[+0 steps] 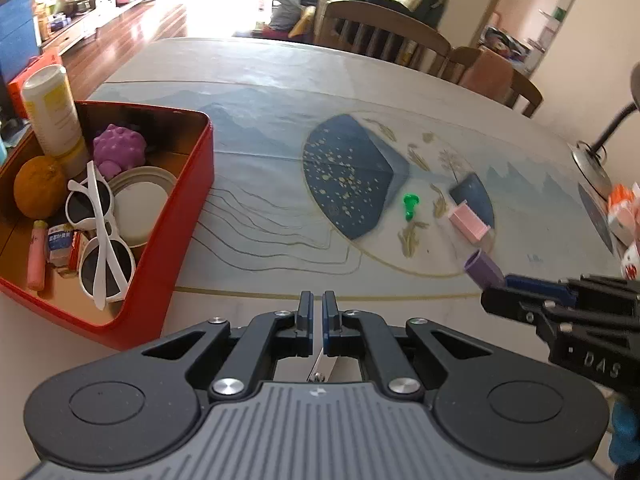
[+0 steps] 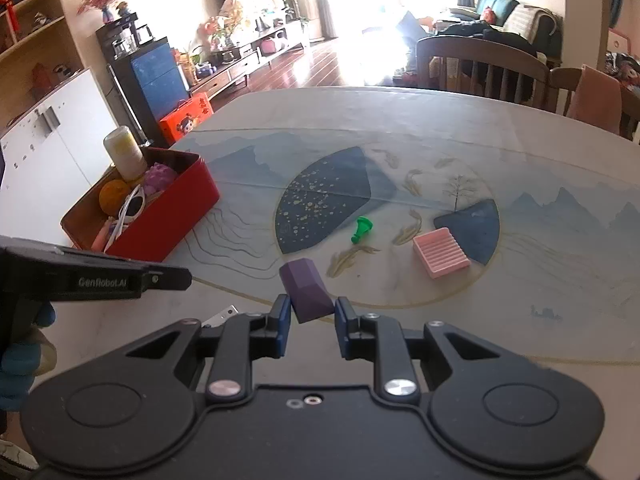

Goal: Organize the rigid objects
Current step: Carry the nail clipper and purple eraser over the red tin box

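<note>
My left gripper point(image 1: 317, 308) is shut, and a small silver metal piece point(image 1: 320, 366) shows in the slit below its pads. To its left stands the red box point(image 1: 192, 208) holding white sunglasses point(image 1: 100, 236), an orange, a purple knobbly toy and a bottle. My right gripper point(image 2: 310, 312) is shut on a purple block point(image 2: 306, 292), held above the table near its front edge. In the left wrist view the purple block point(image 1: 484, 268) pokes out of the right gripper's tips. A green pawn-like piece point(image 2: 362, 229) and a pink ridged tray point(image 2: 440, 252) lie on the patterned mat beyond.
A lamp base point(image 1: 588, 164) and orange-white packets point(image 1: 624, 208) sit at the table's right edge. Wooden chairs point(image 2: 480, 64) line the far side. The left gripper point(image 2: 176, 278) reaches in from the left in the right wrist view, between my right gripper and the red box point(image 2: 176, 220).
</note>
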### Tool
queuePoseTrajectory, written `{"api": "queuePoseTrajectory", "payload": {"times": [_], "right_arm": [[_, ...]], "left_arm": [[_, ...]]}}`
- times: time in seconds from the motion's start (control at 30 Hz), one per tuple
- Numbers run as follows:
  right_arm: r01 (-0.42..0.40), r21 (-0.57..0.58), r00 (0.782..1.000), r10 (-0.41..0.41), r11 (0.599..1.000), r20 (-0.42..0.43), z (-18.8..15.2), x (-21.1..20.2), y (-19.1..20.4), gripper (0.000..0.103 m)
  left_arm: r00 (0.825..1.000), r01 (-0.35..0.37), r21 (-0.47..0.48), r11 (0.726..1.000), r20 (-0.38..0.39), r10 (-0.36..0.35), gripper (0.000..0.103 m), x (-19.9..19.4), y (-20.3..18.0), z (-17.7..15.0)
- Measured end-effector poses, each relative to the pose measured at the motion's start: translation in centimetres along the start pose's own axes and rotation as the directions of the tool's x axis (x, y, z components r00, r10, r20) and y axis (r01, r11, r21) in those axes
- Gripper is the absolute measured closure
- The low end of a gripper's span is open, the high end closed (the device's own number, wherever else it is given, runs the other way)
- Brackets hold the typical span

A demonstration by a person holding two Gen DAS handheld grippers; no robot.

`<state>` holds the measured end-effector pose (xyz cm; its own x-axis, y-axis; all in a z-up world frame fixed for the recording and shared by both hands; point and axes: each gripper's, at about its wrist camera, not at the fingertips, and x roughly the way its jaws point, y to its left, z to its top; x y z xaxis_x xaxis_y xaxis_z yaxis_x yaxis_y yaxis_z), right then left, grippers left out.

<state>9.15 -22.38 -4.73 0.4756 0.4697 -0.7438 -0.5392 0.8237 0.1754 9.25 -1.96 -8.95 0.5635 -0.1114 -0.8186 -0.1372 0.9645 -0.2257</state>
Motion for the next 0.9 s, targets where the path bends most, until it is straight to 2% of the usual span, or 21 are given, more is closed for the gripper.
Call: {"api": "queuePoseTrajectory", "payload": {"times": [0.2,0.37,0.43,0.53,0.57,0.8,0.9], "right_arm": [[0.016,0.031,1.000,-0.016,0.999,-0.009,-0.5,-0.1,0.3,0.080],[0.017,0.046,1.000,-0.017,0.999,-0.013,-0.9,0.0,0.4,0.080],[0.017,0.051,1.000,-0.016,0.999,-0.016,-1.1,0.0,0.5,0.080],[0.015,0.056,1.000,-0.014,0.998,-0.019,-1.3,0.0,0.5,0.080],[0.015,0.057,1.000,-0.014,0.998,-0.019,-1.4,0.0,0.6,0.080],[0.019,0.058,1.000,-0.018,0.998,-0.022,-1.7,-0.1,0.5,0.080],[0.021,0.057,1.000,-0.020,0.998,-0.023,-1.8,-0.2,0.4,0.080]], "left_arm": [[0.998,0.041,0.060,0.997,-0.040,-0.039,0.098,0.1,-0.2,-0.9],[0.996,0.044,0.118,0.992,-0.084,-0.034,0.090,0.8,-0.7,-1.9],[0.994,0.051,0.134,0.990,-0.099,-0.038,0.076,1.1,-0.8,-2.4],[0.993,0.060,0.146,0.987,-0.110,-0.044,0.060,1.4,-0.8,-2.9],[0.993,0.063,0.150,0.987,-0.110,-0.047,0.059,1.5,-0.8,-3.0],[0.994,0.039,0.181,0.983,-0.104,-0.021,0.060,2.1,-1.3,-3.7],[0.996,0.034,0.180,0.983,-0.088,-0.019,0.069,2.1,-1.5,-3.8]]}}
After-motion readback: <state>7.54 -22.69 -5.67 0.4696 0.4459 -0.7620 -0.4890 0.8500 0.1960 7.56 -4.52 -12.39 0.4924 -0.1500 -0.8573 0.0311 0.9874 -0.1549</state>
